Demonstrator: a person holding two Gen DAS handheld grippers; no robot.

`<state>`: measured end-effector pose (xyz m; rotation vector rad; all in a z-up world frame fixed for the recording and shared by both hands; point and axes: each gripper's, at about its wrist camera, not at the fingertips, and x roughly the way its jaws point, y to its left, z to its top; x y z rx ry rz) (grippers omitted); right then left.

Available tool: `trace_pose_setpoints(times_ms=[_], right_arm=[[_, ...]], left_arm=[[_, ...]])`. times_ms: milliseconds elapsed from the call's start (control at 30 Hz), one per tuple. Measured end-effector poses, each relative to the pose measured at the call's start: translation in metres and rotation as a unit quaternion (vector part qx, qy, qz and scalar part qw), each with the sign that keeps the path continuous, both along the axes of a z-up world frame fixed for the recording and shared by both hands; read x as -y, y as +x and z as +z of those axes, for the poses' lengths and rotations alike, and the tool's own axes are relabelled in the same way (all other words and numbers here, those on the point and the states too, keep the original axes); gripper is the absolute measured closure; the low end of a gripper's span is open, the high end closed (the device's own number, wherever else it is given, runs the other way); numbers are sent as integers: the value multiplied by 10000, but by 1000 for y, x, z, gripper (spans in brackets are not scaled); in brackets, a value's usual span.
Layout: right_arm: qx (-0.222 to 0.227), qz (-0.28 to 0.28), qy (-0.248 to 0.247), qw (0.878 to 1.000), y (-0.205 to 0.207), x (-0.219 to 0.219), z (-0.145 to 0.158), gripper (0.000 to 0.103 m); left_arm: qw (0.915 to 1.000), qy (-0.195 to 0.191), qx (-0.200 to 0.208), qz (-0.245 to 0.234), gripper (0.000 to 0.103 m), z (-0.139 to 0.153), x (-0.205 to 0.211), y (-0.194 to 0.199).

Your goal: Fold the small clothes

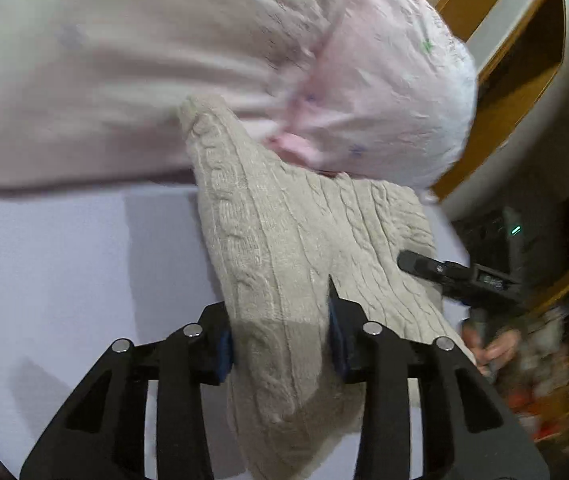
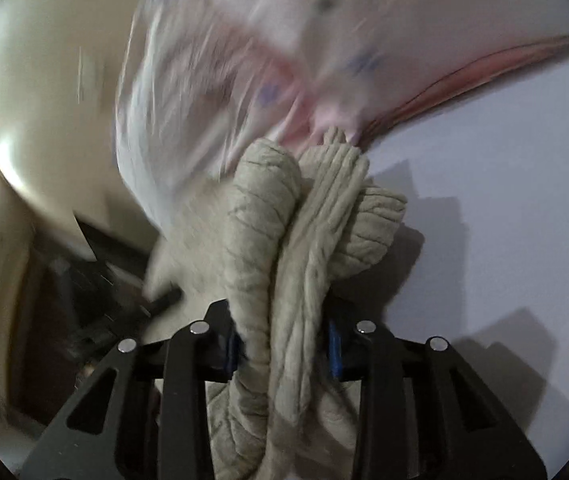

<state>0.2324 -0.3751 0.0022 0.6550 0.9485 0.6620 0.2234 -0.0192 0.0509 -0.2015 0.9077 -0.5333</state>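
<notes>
A beige cable-knit garment point(image 1: 284, 248) hangs lifted above the white table point(image 1: 64, 280). My left gripper point(image 1: 280, 344) is shut on one part of the knit. My right gripper point(image 2: 284, 344) is shut on a bunched part of the same beige knit point(image 2: 296, 240); it also shows at the right of the left wrist view point(image 1: 444, 272), against the knit's far edge. A pale pink garment with small purple and green marks point(image 1: 384, 112) lies behind the knit and partly over its top; it is blurred in the right wrist view point(image 2: 244, 60).
The white table point(image 2: 504, 180) spreads under both grippers. Wooden furniture point(image 1: 524, 60) and a dark cluttered area point(image 1: 544, 340) lie past the table's edge. A cream rounded surface point(image 2: 44, 100) and a dark area point(image 2: 84, 300) show on the left.
</notes>
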Motion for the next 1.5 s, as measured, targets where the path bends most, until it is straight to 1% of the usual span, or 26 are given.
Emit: trace_pose_setpoints(times_ms=[33,67,100,133,167,200,267,333,367,400,433,500,600,667,733,800,867,1000,1100,1167,1233,1333,1367,1433,1467,1500], right_arm=[[14,104,-424,9990,4,-21,-2,61],[54,97,-809,9967,7,-33,-3,51],[114,-49,-1261,9919,6,-38,-1,46],[155,-199,-1332,9908,2,-36,2,46],[244,-433,-1211,9914,-5,-28,9,46],[498,-735,-923,9918,-18,-15,21,46],[866,-841,-751,9898,-36,-11,36,47],[829,-559,-937,9906,-43,-27,40,53],[730,-405,-1136,9900,-43,-41,36,62],[631,-266,-1398,9878,-40,-54,31,76],[527,-175,-1897,9803,-34,-69,22,88],[642,-160,-2165,9740,-31,-72,18,92],[1035,-740,-2211,9669,-34,-47,36,94],[977,-1095,-2453,9583,-33,-38,35,97],[657,-1179,-2788,9508,-24,-44,16,96],[691,-1135,-2940,9465,-24,-48,7,94],[844,-1090,-3205,9372,-29,-57,17,86],[1490,-1264,-2633,9447,-69,-38,59,79],[1926,-713,-2318,9508,-102,-56,77,78],[1746,-397,-2913,9397,-109,-79,62,80],[1010,-222,-3809,9188,-98,-90,19,81],[1241,-349,-3760,9176,-112,-89,23,82],[1318,-446,-3699,9186,-119,-88,30,76],[1534,-630,-3480,9227,-140,-82,44,56],[1575,-701,-3366,9257,-148,-79,49,38],[1624,-819,-3264,9276,-158,-75,54,34]], left_arm=[[9996,254,26,123,56,-3,-7,1],[9983,499,5,307,55,-9,-14,2],[9972,592,-75,447,55,-14,-21,1],[9965,613,-57,563,55,-16,-26,-3],[9955,595,175,710,54,-12,-34,-13],[9948,566,364,766,49,-6,-38,-22],[9931,372,740,836,41,5,-45,-46],[9935,212,860,715,39,10,-37,-57],[9941,154,881,610,39,9,-28,-62],[9949,95,880,484,39,8,-17,-64],[9956,60,864,358,39,6,-14,-68],[9963,215,819,132,39,-3,6,-67],[9957,491,751,-220,40,-17,24,-68],[9947,617,650,-509,43,-25,37,-69],[9919,865,662,-652,43,-32,48,-72],[9867,1242,784,-696,43,-39,61,-74],[9833,1415,898,-703,43,-39,64,-79],[9882,1079,939,-542,41,-28,44,-90],[9892,1009,975,-423,38,-25,35,-98],[9911,905,900,-368,38,-26,29,-103],[9929,809,817,-310,37,-28,25,-109],[9949,670,739,-141,26,-30,16,-124],[9954,617,730,-83,23,-30,13,-128],[9965,431,712,50,17,-30,8,-136],[9970,337,690,79,16,-31,7,-140],[9972,292,675,107,14,-32,6,-142]])
